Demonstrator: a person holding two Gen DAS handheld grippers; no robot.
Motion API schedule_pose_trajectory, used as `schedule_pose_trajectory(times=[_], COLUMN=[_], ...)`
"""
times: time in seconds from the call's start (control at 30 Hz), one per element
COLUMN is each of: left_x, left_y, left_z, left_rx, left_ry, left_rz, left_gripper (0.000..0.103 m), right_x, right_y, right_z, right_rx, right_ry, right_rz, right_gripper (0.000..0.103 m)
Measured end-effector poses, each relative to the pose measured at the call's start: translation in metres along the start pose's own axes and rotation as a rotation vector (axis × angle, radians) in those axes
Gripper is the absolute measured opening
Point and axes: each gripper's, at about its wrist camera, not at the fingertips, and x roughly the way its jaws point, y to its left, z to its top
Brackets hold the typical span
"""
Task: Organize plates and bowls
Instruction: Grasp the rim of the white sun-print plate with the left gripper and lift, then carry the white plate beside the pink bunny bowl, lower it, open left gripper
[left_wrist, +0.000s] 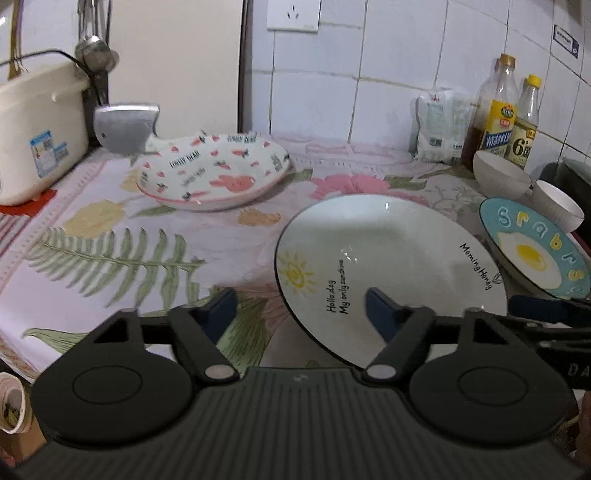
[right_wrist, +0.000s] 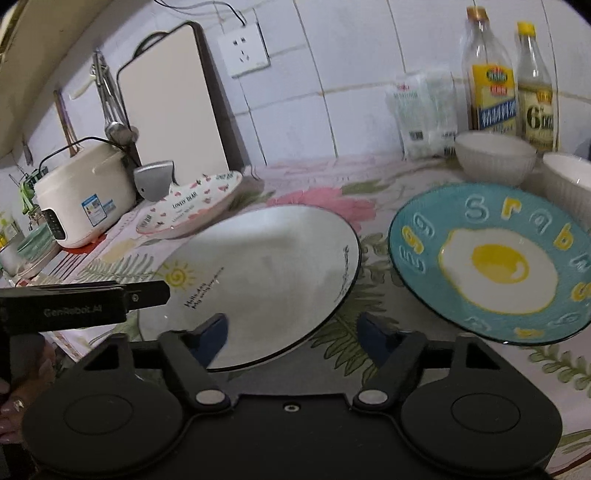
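The round white ceramic plate with a thin dark rim, a small yellow sun and black lettering (left_wrist: 391, 266) lies flat on the table (left_wrist: 122, 236), which is covered by a pale cloth printed with pink flowers and green ferns. Just to the right of this white plate sits a round blue ceramic plate with a fried egg picture and raised letters (right_wrist: 491, 262), its edge close to the white plate but apart from it. Beyond the white plate, toward the tiled wall and to the left, rests a fish-shaped white dish patterned with pink rabbits and carrots (left_wrist: 214, 173). Beyond the blue plate stand two ribbed white ceramic bowls (right_wrist: 495, 155), side by side, with two yellow-capped glass bottles (right_wrist: 491, 81) and a white plastic packet (right_wrist: 424, 110) behind them against the wall. Left of the fish-shaped dish stands a cream rice cooker (left_wrist: 40, 129), with a steel cleaver (left_wrist: 125, 125) next to it. The left tongs (left_wrist: 301, 308) are open, straddling the near left rim of the white plate, one finger over the plate and one over the cloth, not pressing it. The right tongs (right_wrist: 291, 332) are open too, straddling the white plate's near right rim without gripping.
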Motion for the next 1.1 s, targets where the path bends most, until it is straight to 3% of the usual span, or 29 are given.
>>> schedule_pose_trajectory(times=[0.2, 0.27, 0.33, 0.6, 0.9, 1.1], left_x=[0.025, 0.026, 0.026, 0.027, 0.017, 0.007], left_y=[0.006, 0.007, 0.006, 0.007, 0.003, -0.003], left_z=[-0.001, -0.002, -0.001, -0.004, -0.004, 0.014], left_rx=[-0.060, -0.068, -0.071, -0.118, -0.103, -0.073], left_ry=[0.082, 0.078, 0.077, 0.057, 0.032, 0.000], left_rz=[-0.039, -0.059, -0.060, -0.058, -0.042, -0.025], left_gripper=[0.043, 0.027, 0.027, 0.026, 0.026, 0.026], right_x=[0.012, 0.014, 0.016, 0.025, 0.019, 0.013], right_y=[-0.007, -0.009, -0.012, -0.013, -0.007, -0.008], right_z=[0.000, 0.001, 0.002, 0.006, 0.005, 0.025], right_rx=[0.027, 0.035, 0.044, 0.017, -0.060, -0.054], right_ry=[0.033, 0.032, 0.031, 0.002, -0.047, -0.048], right_rz=[0.012, 0.012, 0.019, 0.007, -0.019, -0.002], right_gripper=[0.051, 0.045, 0.040, 0.040, 0.038, 0.037])
